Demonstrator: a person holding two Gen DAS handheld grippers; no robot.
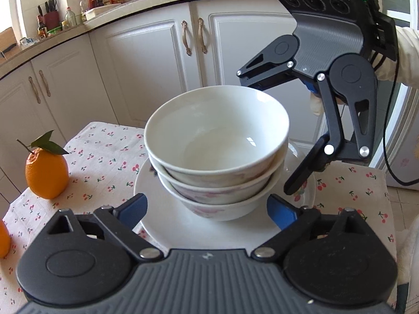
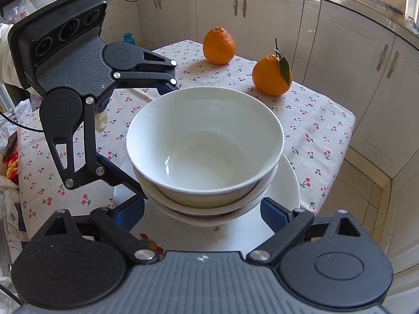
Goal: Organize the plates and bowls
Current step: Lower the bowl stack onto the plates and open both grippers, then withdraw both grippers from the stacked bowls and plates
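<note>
I'm looking down at one small table (image 2: 322,120) under a white cloth printed with red cherries, with cream kitchen cabinets (image 1: 146,60) running behind it on the far side. Near the table's near edge sits one white plate (image 1: 167,225), and on that plate stands a stack of three bowls (image 1: 217,157), nested one inside the other; the top bowl (image 2: 204,141) is plain white and empty inside, while the two under it show pink flower marks on their outer walls. My left gripper (image 1: 207,208) sits low at the near side of the stack with its jaws spread wide, one blue pad (image 1: 134,206) left of the bottom bowl and the other to its right, neither pressing on it. My right gripper (image 2: 203,209) is likewise spread, its blue pads flanking the stack from the opposite side without pinching it; in the left wrist view one of its fingers hangs over the plate's right rim and the other reaches toward the far rim of the top bowl. I count two oranges (image 2: 219,45) on the cloth, well apart from the plate: one bare, and one orange with a green leaf (image 2: 272,74) on its stem. On the far counter I see several bottles (image 1: 86,5), too small for me to count.
</note>
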